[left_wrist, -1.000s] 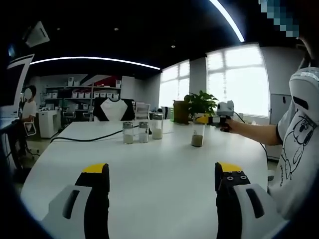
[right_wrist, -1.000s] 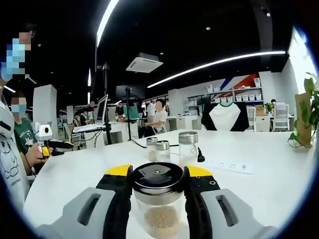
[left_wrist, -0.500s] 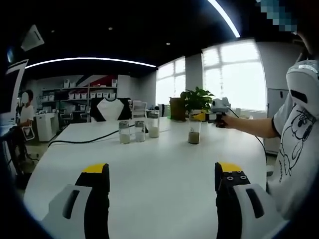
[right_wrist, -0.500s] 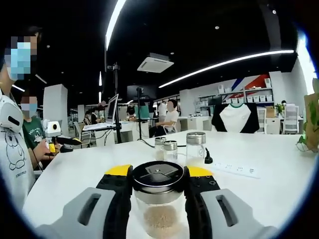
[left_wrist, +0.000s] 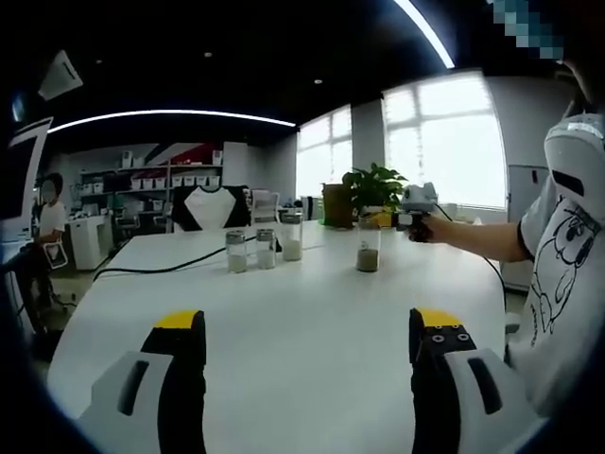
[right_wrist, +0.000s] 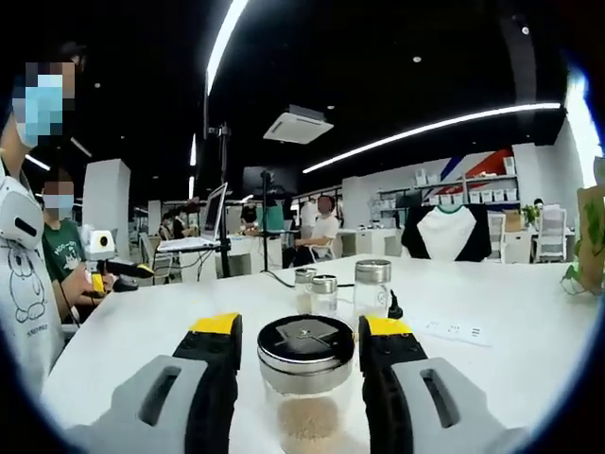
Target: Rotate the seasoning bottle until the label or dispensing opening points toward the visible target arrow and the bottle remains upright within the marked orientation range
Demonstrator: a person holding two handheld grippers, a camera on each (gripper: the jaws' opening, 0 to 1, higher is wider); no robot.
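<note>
The seasoning bottle (right_wrist: 304, 378), clear glass with a dark metal lid and pale grains inside, stands upright on the white table (right_wrist: 492, 378). It sits between the jaws of my right gripper (right_wrist: 301, 331), which is open, with a thin gap on each side of the lid. In the left gripper view the same bottle (left_wrist: 367, 253) stands far across the table with the right gripper (left_wrist: 386, 222) at its top. My left gripper (left_wrist: 301, 331) is open above bare table (left_wrist: 302, 312), nothing between its fingers. No arrow mark is visible.
Three more shaker bottles (right_wrist: 324, 293) stand in a group behind the held one, also seen mid-table as shakers (left_wrist: 266, 249). A white power strip (right_wrist: 452, 331) and a black cable (left_wrist: 161, 268) lie on the table. A potted plant (left_wrist: 373, 189) stands at the far edge. A person (right_wrist: 19, 274) stands at the left.
My right gripper's jaws have parted from the bottle's lid, which they were clamped on before. The bottle stays upright between them. The left gripper view has hardly shifted.
</note>
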